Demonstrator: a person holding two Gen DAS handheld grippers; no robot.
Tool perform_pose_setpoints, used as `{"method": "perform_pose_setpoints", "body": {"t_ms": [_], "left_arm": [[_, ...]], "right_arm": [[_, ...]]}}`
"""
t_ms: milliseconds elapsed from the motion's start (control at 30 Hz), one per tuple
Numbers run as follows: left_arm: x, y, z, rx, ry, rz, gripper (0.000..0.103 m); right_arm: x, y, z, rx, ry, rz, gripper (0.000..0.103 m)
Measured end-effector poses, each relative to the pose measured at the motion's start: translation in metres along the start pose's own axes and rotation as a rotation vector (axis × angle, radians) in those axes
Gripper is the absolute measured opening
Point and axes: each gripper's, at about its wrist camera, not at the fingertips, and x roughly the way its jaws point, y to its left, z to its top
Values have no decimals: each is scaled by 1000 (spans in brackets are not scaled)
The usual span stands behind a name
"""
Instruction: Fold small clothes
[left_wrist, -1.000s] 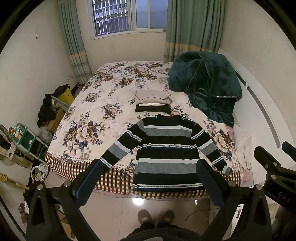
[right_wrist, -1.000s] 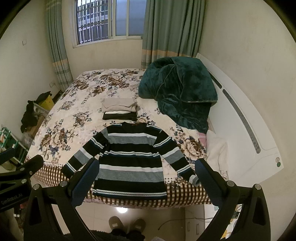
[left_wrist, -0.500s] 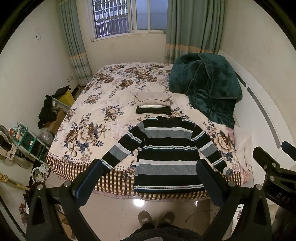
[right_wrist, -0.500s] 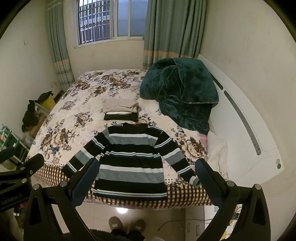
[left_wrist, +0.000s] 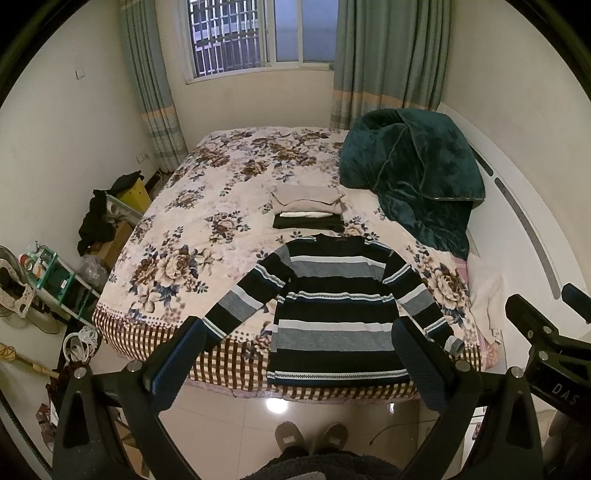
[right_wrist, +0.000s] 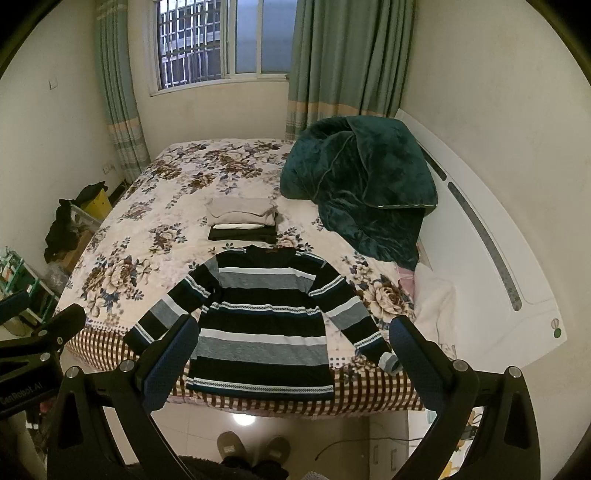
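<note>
A: Where was the striped sweater (left_wrist: 334, 314)?

B: Spread flat, face up, in the lower middle of the left wrist frame, at the near edge of the bed (left_wrist: 207, 221). Both sleeves were angled outward and its hem hung slightly over the checked border. In the right wrist view the striped sweater (right_wrist: 264, 325) lay the same way.

A: And the tools?

B: The left gripper (left_wrist: 299, 365) had its jaws wide apart and held nothing. The right gripper (right_wrist: 291, 358) was likewise spread and empty. Both hovered well above the cloth, touching none of it.

A: What had changed over the last second?

B: Very little. The garment kept its shape; the bed only slid a touch lower in each frame, so the grippers had tilted or risen slightly.

A: Meaning?

B: I judged this fold not yet begun; the person was lining up, probably for a sleeve.

A: Anything beyond it?

B: A folded stack (left_wrist: 308, 212) of beige and dark clothes lay just above the collar, and a green blanket (left_wrist: 413, 177) was heaped at upper right. Slippers (left_wrist: 310, 435) showed at the bottom edge.
</note>
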Motion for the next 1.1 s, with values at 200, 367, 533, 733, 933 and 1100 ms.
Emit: {"method": "perform_pose_setpoints", "body": {"t_ms": [200,367,533,733,933,1100], "left_arm": [[0,0,-2,1,2,-1,103],[0,1,-5,-1,-4,4,103],[35,8,1,12,-39,49,103],[134,0,-1,51,-10,82,103],[252,-35,-12,88,169,76,103],[343,-66,-17,134,272,169,103]], "right_arm": [[0,0,-2,0,0,1,103],[1,3,-1,2,5,0,103],[23,-1,-5,55,26,-6,103],[119,-59,-37,297,144,-99,103],[242,-167,-121,633,317,-205,103],[354,-259,-211,931,451,-226,103]]}}
